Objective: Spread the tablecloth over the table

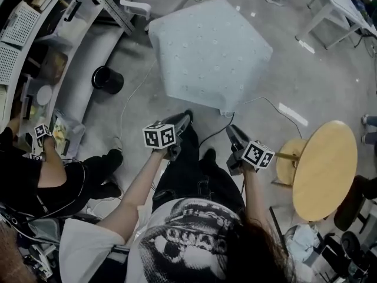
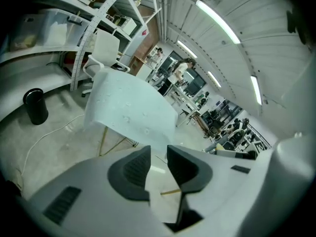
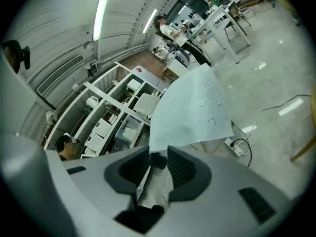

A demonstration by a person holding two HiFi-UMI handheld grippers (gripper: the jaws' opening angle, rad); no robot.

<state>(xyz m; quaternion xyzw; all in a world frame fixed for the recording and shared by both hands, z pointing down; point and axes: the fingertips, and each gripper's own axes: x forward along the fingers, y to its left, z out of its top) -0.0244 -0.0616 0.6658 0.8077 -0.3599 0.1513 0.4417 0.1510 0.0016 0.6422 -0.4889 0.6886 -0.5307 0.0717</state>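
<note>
Tablecloth lies draped over the desk at the far middle, with its edges hanging down all round, so the spreading looks done. The left gripper and right gripper hang near the person's body, well apart from the cloth. Both have their jaws open with nothing between them, which fits a finished job. A black bin stands left of the desk. A cable runs along the floor to its right, and a round table stands at the near right. None of these seems to be in the way.
</note>
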